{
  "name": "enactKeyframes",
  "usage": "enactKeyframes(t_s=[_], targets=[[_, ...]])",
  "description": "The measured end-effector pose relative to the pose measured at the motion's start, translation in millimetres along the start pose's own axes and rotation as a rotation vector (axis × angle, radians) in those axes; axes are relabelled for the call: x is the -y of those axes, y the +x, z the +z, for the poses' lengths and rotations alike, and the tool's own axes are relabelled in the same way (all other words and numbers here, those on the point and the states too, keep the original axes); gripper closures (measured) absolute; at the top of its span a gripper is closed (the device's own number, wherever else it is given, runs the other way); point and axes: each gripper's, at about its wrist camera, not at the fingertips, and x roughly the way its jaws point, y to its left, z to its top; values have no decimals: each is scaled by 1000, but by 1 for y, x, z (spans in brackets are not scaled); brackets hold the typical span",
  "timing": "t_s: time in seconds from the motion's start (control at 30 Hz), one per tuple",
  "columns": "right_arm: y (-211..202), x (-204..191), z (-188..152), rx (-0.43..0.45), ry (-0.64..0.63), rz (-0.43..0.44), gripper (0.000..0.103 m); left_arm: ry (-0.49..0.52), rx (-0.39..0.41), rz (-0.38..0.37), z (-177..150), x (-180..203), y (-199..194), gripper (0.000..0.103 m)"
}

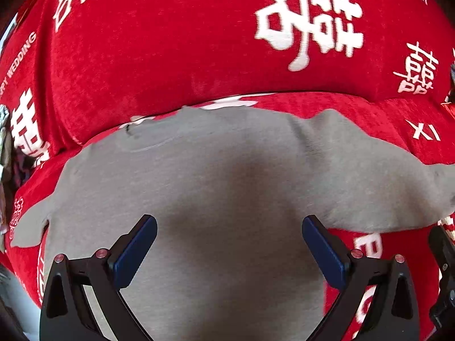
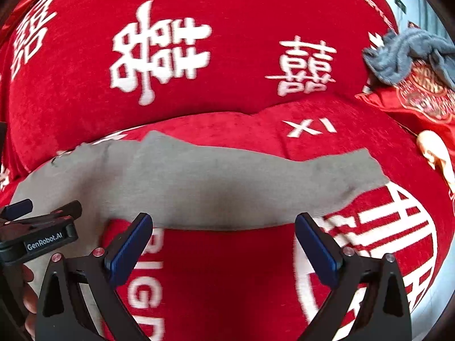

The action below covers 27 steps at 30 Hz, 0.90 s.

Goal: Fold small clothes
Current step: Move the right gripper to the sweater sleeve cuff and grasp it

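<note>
Shirt (image 1: 216, 176) lies flat; both grippers (image 1: 229, 244) (image 2: 223, 244) gape empty, and pinching the red sofa cover (image 2: 221, 270) at 6 o'clock could drag it.

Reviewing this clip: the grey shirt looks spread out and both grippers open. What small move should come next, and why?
Probably lower the right gripper onto the sleeve and close on it. The grey shirt lies flat on the red cover, unfolded; both grippers, left gripper too, are open and hold nothing.

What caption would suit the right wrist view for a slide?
Open right gripper poised at the sleeve of a grey shirt spread on a red cover, left gripper alongside.
</note>
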Motion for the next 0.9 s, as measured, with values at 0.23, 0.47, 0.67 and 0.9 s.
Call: enactKeyframes(t_s=[0.23,0.47,0.67,0.9], targets=[[11,37,1,-3,40,-47,3,28,-5,-5,6,28,11,1],[26,81,-3,-36,125,-83,3,46,-10,-5,11,47,20,1],[41,111,-5,-66,191,-67,3,59,-20,-9,12,60,28,1],[79,144,19,-93,392,147,9,59,-1,-17,16,57,28,1]])
